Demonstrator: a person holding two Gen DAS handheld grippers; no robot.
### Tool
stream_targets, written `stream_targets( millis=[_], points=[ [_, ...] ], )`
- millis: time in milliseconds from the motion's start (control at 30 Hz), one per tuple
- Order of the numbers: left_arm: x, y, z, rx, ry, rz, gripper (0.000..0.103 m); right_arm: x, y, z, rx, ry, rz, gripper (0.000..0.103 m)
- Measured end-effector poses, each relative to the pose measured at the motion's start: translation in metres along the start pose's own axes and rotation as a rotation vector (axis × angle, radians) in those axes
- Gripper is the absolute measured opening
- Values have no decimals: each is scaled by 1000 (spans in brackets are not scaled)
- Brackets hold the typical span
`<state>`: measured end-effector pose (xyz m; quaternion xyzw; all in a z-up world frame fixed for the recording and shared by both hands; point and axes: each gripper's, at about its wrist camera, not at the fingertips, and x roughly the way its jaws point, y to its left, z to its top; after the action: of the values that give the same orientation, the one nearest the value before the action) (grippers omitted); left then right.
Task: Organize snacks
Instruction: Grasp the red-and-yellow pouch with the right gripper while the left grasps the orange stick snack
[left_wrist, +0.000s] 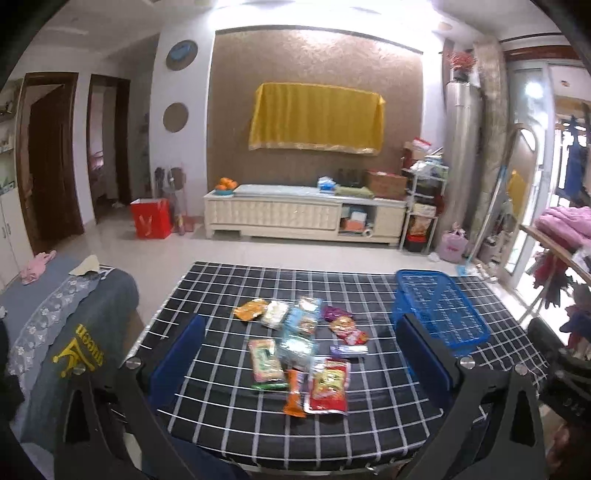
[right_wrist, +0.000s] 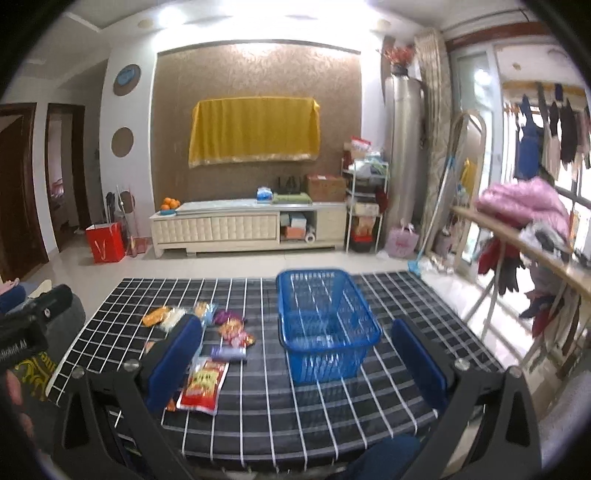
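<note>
Left gripper (left_wrist: 301, 354): blue-padded fingers (left_wrist: 177, 354) spread wide, holding nothing, raised over the near edge of the black table with white grid lines (left_wrist: 369, 424). Right gripper (right_wrist: 304, 356): fingers (right_wrist: 421, 365) likewise wide and empty. Between the left fingers, at 12 o'clock in the left wrist view, lies the loose scatter of flat plastic snack packets (left_wrist: 301, 332), all flat on the table, none stacked high. Nearest: large red-and-yellow sachet (left_wrist: 328, 384), long axis running 12 to 6, top toward 12; beside it at 9 o'clock a narrow orange bar (left_wrist: 295, 393), same axis. Green-edged packet (left_wrist: 266, 363) further toward 10. Blue plastic mesh basket (right_wrist: 325, 332) sits open side up, nothing visible inside, straight ahead at 12 between the right fingers; it stands at 3 o'clock of the packets, near but apart. Judgement: task at its start, nothing yet sorted. Next move probably calls for lowering the left fingers across the red sachet's short width, then carrying toward the basket.
</note>
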<state>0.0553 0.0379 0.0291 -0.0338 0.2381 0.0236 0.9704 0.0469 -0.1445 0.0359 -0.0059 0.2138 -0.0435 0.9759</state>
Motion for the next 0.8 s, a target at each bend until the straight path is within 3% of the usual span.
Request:
stream_targets(
  millis=[100, 233, 333, 600, 800],
  points=[
    [25, 11, 10, 22, 75, 3, 102, 18, 7, 11, 6, 15, 48, 103],
    [57, 30, 16, 24, 142, -3, 102, 56, 28, 23, -8, 98, 147, 103],
    [85, 42, 13, 40, 188, 20, 102, 91, 55, 20, -60, 169, 171, 103],
    [166, 75, -28, 57, 391, 56, 102, 181, 125, -18, -131, 402, 282, 103],
    [207, 91, -65, 23, 523, 37, 102, 221, 144, -50, -156, 542, 304, 103]
  ],
)
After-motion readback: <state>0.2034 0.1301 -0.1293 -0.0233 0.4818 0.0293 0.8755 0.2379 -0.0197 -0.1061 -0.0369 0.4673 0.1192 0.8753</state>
